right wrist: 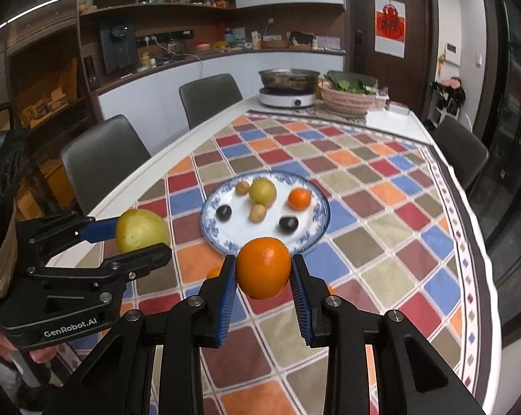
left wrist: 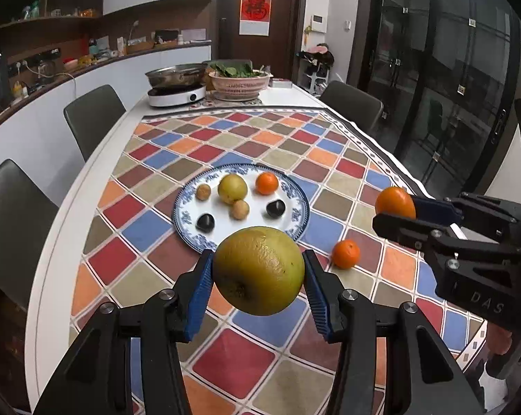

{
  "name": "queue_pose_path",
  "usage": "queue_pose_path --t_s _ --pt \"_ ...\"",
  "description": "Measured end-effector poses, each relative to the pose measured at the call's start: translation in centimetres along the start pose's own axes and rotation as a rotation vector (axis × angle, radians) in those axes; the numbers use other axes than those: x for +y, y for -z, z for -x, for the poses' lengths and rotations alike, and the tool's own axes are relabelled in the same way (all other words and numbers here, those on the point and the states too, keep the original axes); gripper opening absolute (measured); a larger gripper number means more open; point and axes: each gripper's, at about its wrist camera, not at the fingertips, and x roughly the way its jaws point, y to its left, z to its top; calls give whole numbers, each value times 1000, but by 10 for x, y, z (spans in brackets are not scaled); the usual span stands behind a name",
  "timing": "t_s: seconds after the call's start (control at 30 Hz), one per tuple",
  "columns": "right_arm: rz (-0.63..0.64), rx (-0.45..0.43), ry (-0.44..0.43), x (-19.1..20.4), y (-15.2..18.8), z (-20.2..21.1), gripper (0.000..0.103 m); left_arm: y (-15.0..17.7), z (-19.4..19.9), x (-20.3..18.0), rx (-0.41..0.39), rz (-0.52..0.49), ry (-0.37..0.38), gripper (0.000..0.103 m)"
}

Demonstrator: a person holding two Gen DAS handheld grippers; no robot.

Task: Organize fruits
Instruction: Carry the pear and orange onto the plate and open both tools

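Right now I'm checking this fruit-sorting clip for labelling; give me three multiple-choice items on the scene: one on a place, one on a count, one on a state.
1. Where does the loose small orange lie?
A. on the tablecloth beside the plate
B. on the plate
C. in the pink basket

2. How many fruits lie on the blue-and-white plate?
A. three
B. six
C. nine

3. What is the state of the left gripper?
A. open and empty
B. shut on a yellow-green citrus fruit
C. shut on an orange

Key: 1 A, it rests on the checked tablecloth to the right of the plate's rim. 2 B, one yellow-green fruit, one orange, two small tan fruits and two dark ones. 3 B, its blue pads press both sides of the yellow-green citrus fruit, lifted clear of the cloth; the right gripper holds the orange.
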Motion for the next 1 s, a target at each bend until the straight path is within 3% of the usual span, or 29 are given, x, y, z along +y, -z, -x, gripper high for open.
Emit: queue_pose_path --t_s 0.53,1.0 --pt "70 -19 28 4 -41 -20 32 -37 -14 20 -34 -28 -42 50" --pt "33 92 -10 -15 -67 -95 32 -59 -78 50 22 -39 -16 50"
